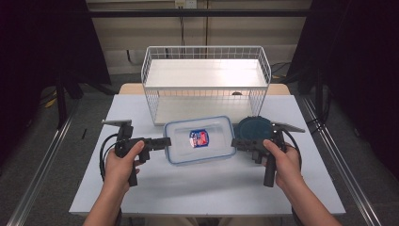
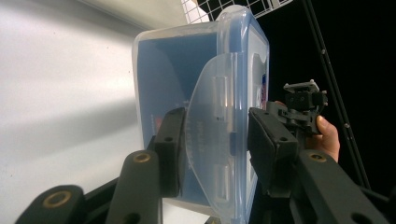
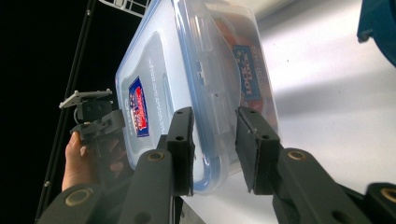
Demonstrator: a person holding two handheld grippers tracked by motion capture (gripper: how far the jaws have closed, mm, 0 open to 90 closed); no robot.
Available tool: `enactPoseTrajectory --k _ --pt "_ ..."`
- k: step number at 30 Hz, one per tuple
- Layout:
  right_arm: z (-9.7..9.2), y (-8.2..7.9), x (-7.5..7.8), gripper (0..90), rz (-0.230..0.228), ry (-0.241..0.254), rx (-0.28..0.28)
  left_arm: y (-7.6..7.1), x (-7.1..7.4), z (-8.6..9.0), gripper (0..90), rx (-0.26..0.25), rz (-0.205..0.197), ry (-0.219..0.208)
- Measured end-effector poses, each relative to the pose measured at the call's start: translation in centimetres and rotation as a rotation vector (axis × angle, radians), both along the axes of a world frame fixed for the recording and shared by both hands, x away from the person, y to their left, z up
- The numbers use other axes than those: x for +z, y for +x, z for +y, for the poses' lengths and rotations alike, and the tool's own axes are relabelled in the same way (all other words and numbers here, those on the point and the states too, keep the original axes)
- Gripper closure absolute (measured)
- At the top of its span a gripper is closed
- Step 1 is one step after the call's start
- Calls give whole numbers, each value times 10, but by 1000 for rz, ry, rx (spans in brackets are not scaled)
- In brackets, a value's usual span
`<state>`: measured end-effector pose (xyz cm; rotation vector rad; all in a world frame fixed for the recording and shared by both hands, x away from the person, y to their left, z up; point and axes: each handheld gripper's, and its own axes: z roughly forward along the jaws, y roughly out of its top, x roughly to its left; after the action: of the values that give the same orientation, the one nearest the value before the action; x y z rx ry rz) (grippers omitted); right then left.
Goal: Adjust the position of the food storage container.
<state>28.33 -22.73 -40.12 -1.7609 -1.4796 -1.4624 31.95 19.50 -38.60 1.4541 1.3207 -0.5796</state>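
The left hand-held gripper [image 1: 165, 141] and right hand-held gripper [image 1: 234, 142] each pinch one end of the clear rectangular plastic container with blue-rimmed lid [image 1: 200, 140], keeping it level above the white worktop [image 1: 197, 186].

Both forearms extend forward, the left gripper [image 1: 162, 141] and the right gripper [image 1: 236, 142] held level and pointing inward toward each other, each pair of jaws clamped on an opposite end of one container [image 1: 200, 140].
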Motion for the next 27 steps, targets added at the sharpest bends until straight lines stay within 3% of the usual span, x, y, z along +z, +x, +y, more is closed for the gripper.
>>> enactPoseTrajectory --k 12,27 --pt "-8 11 25 688 -39 15 -14 14 23 -4 589 -10 -5 -36" --pt "-13 31 69 691 -100 44 -42 37 71 -9 589 13 -70 -49"
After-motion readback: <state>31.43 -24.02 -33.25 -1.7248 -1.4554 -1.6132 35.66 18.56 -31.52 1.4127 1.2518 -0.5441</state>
